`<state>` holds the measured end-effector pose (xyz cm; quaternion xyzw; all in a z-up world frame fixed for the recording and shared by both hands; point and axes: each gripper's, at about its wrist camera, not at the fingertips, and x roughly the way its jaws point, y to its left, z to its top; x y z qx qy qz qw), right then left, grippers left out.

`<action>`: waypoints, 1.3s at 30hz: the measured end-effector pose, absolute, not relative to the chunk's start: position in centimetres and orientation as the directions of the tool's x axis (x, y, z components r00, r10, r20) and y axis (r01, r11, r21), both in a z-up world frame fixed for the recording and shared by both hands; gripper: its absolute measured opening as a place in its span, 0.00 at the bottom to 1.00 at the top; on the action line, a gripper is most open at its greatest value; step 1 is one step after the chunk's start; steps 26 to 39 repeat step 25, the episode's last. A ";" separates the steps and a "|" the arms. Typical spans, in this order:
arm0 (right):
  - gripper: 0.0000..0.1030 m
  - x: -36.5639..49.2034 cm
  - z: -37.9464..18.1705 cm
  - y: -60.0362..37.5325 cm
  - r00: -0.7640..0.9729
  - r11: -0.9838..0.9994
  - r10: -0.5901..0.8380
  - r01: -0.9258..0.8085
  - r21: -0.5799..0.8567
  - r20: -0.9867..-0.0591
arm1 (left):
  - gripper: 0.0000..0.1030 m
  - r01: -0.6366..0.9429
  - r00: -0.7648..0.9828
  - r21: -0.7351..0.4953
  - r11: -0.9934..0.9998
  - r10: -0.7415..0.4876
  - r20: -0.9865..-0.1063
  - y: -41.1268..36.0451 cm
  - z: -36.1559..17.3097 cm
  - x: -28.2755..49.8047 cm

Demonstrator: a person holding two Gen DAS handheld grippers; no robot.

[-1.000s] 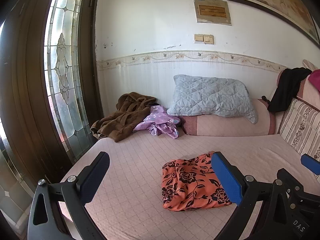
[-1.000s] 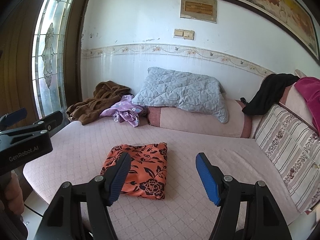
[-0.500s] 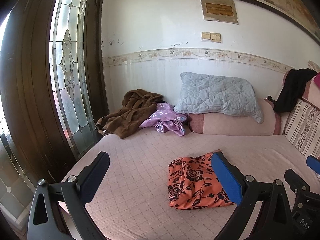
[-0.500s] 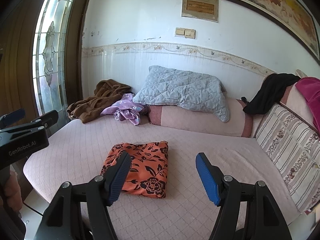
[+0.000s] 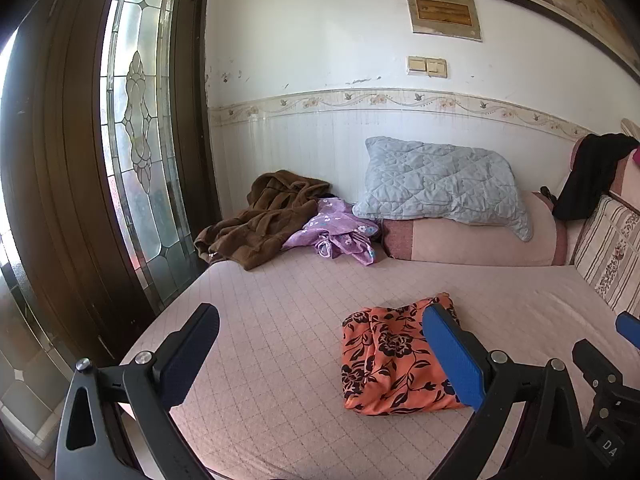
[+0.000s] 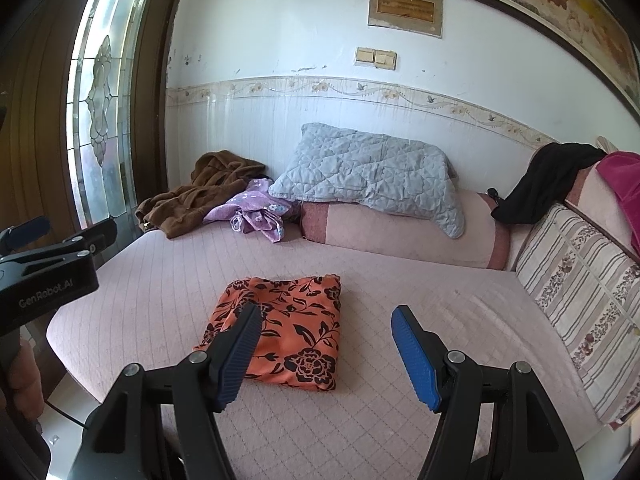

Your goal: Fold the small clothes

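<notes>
Both my left gripper and right gripper gape wide, empty, above the folded orange black-flowered cloth ahead; a careless one-layer pinch could undo its folds.

We see our left gripper wide open above the pink bed. The folded orange flower cloth lies at four o'clock, partly behind one blue finger. A brown robe lies at twelve o'clock.
</notes>
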<state>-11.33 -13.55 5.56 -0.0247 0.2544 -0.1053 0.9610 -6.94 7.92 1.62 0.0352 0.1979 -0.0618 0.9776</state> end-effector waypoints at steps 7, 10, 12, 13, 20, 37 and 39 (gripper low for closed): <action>0.69 -11.0 5.5 -13.7 0.848 0.976 -0.217 0.195 -0.096 -0.484 | 0.98 0.140 0.915 0.052 0.989 -0.110 -0.387 7.6 1.6 -6.9; 0.69 -10.8 5.4 -13.6 0.846 0.977 -0.215 0.193 -0.095 -0.487 | 0.98 0.139 0.915 0.057 0.989 -0.106 -0.389 7.4 1.5 -6.7; 0.69 -10.6 5.3 -13.5 0.847 0.977 -0.215 0.192 -0.098 -0.486 | 0.98 0.135 0.916 0.057 0.989 -0.102 -0.389 7.4 1.5 -6.7; 0.69 -10.5 5.3 -13.5 0.847 0.977 -0.214 0.191 -0.097 -0.486 | 0.98 0.131 0.915 0.057 0.990 -0.099 -0.390 7.4 1.4 -6.6; 0.69 -9.2 5.0 -13.7 0.847 0.978 -0.209 0.189 -0.090 -0.488 | 0.98 0.127 0.913 0.063 0.990 -0.092 -0.398 7.3 1.0 -5.3; 0.69 -7.6 4.4 -13.9 0.842 0.981 -0.191 0.178 -0.074 -0.504 | 0.98 0.107 0.926 0.071 0.992 -0.073 -0.371 7.1 0.6 -4.1; 0.69 -7.6 4.4 -13.9 0.842 0.981 -0.191 0.178 -0.074 -0.504 | 0.98 0.107 0.926 0.071 0.992 -0.073 -0.371 7.1 0.6 -4.1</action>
